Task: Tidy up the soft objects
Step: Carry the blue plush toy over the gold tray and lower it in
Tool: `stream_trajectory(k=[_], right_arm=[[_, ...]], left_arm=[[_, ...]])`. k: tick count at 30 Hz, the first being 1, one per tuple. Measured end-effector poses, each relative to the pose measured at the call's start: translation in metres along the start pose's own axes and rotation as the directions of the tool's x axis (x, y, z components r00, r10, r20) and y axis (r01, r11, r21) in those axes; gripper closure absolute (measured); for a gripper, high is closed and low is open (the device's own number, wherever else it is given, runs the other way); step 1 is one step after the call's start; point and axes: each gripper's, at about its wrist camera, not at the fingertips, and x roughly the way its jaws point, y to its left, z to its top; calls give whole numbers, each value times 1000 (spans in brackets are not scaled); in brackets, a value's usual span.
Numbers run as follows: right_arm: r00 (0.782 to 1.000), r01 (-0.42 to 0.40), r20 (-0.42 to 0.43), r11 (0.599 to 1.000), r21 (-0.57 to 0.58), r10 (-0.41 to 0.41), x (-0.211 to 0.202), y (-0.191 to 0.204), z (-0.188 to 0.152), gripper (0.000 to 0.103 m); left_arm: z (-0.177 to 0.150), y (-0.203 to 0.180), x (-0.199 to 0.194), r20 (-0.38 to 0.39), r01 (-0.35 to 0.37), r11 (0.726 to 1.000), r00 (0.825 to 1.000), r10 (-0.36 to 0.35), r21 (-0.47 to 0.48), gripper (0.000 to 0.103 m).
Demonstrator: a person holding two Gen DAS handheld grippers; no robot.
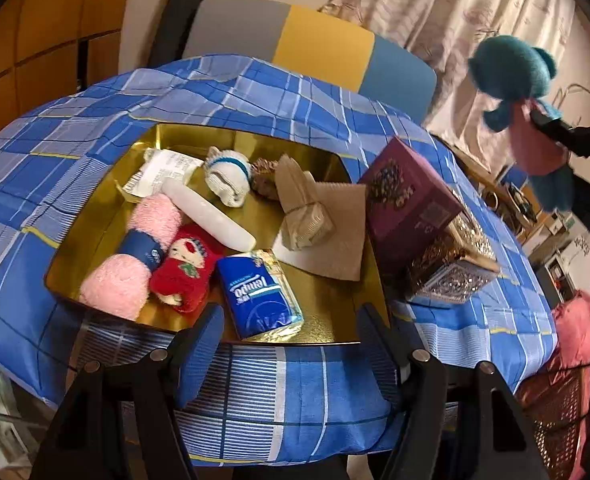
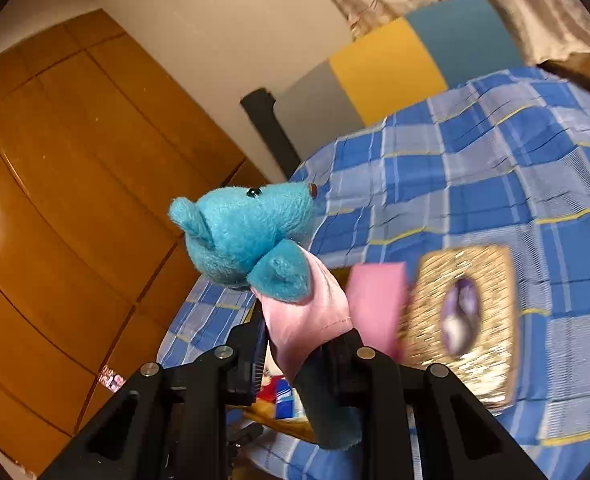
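- My right gripper [image 2: 303,360] is pinching a blue plush bear [image 2: 251,236] by its pink shirt, holding it up in the air above the checked blue cloth [image 2: 475,184].
- From my left camera, that bear [image 1: 523,112] hangs off to the right, well apart from the gold tray [image 1: 327,320].
- My left gripper [image 1: 291,344] is spread wide and empty, hovering at the tray's near edge.
- In the tray: a pink rolled towel [image 1: 135,252], a red doll [image 1: 187,264] touching it, a blue tissue pack [image 1: 259,292], a white sock [image 1: 227,176], a white tube [image 1: 211,212] and a beige napkin [image 1: 319,220].
- A purple box [image 1: 407,200] leans at the tray's right side, beside a glittery gold box [image 1: 451,264].
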Motion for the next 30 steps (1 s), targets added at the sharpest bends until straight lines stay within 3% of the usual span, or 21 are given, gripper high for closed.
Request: stream_trajectory(k=[11, 21, 30], right_arm=[[988, 32, -152, 999, -16, -34, 98, 32, -40, 78], [973, 105, -194, 988, -115, -126, 148, 56, -63, 78], [957, 161, -221, 977, -138, -189, 183, 59, -74, 77]], left_arm=[[-8, 15, -19, 73, -132, 991, 989, 132, -5, 34], [-11, 44, -30, 82, -202, 975, 974, 209, -89, 33], [-10, 51, -37, 113, -345, 933, 928, 355, -101, 33]])
